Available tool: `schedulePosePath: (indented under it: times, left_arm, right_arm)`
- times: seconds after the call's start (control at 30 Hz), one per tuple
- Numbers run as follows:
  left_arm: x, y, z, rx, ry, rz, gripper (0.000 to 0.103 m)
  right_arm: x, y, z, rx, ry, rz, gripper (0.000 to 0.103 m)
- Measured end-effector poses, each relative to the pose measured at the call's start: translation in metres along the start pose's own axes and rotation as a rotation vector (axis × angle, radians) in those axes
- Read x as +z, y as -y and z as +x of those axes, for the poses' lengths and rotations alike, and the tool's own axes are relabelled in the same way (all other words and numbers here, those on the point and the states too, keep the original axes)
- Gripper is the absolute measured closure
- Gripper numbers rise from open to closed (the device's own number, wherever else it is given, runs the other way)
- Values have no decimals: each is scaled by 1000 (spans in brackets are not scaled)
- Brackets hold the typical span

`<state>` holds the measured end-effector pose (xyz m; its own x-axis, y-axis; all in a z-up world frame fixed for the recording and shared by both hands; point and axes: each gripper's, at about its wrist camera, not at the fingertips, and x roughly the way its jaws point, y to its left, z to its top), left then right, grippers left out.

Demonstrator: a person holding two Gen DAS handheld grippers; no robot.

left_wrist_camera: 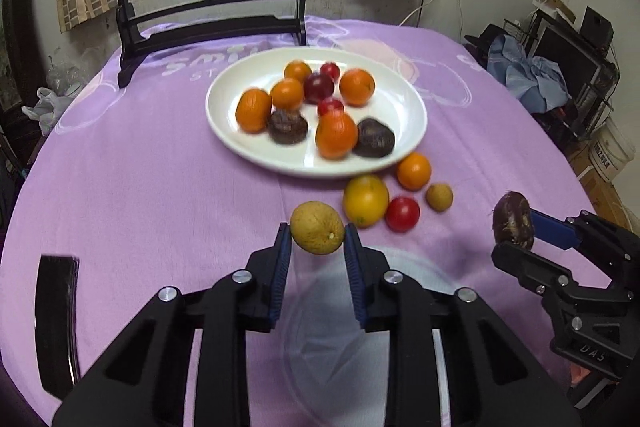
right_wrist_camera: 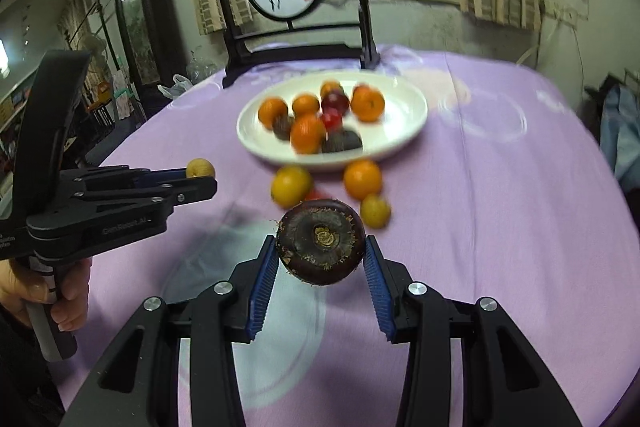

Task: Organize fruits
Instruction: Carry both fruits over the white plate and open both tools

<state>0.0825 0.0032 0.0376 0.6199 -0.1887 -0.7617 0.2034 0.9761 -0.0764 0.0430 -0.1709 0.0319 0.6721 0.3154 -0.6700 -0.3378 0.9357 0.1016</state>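
Observation:
My left gripper [left_wrist_camera: 317,235] is shut on a tan longan [left_wrist_camera: 317,227] and holds it above the purple cloth; the longan also shows in the right wrist view [right_wrist_camera: 200,169]. My right gripper [right_wrist_camera: 321,255] is shut on a dark brown water chestnut [right_wrist_camera: 321,242], also held above the cloth; the chestnut also shows in the left wrist view [left_wrist_camera: 513,221]. A white plate [left_wrist_camera: 384,99] holds several oranges, red fruits and dark chestnuts. Beside its near rim lie a yellow-orange fruit [left_wrist_camera: 365,200], an orange [left_wrist_camera: 413,171], a red tomato [left_wrist_camera: 403,213] and a small longan [left_wrist_camera: 439,197].
A dark wooden screen stand with a round persimmon painting [left_wrist_camera: 208,7] stands behind the plate. A black flat object [left_wrist_camera: 56,319] lies at the cloth's near left edge. Clutter and shelves [left_wrist_camera: 560,67] stand off the table at right.

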Motion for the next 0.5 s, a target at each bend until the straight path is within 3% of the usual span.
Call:
schedulePosePath:
  times: [0.13,0.23,0.5]
  left_arm:
    - [31,-5,16,21,34,-3,77]
    - [50,-17,40,23,3,-58,77]
    - [74,-27,82,39,-37,-90,77]
  right_arm:
    - [29,4,16,-3,32,-6,59]
    - [47,8,38,-27,47,6,59]
    - [69,31,103,-57,-25,71,59]
